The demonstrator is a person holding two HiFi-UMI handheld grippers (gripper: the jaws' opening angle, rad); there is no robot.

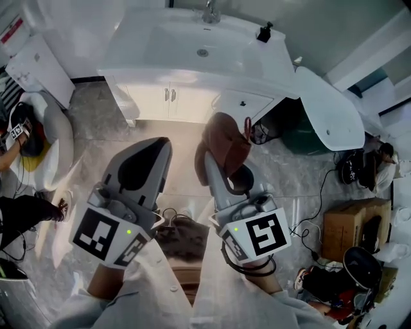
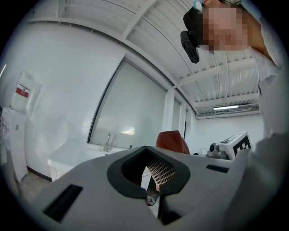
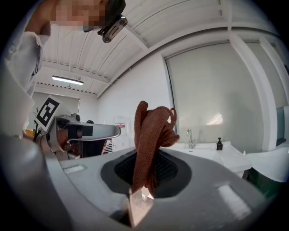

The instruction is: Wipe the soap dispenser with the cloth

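Observation:
A black soap dispenser [image 1: 264, 32] stands at the back right corner of the white washbasin counter [image 1: 148, 48], far ahead of both grippers; the right gripper view shows the dispenser [image 3: 219, 144] small beside the tap. My right gripper [image 1: 215, 160] is shut on a rust-brown cloth [image 1: 226, 142], which sticks up bunched from between the jaws [image 3: 151, 131]. My left gripper [image 1: 157, 148] is held beside it, shut with nothing between its jaws. The cloth [image 2: 172, 140] also shows in the left gripper view, beyond the left gripper [image 2: 151, 176].
A tap [image 1: 209, 13] sits behind the basin, with cabinet doors [image 1: 170, 96] below. A white curved panel [image 1: 327, 106] leans at the right, a cardboard box [image 1: 353, 225] and cables [image 1: 314, 212] lie on the floor. People sit at both sides.

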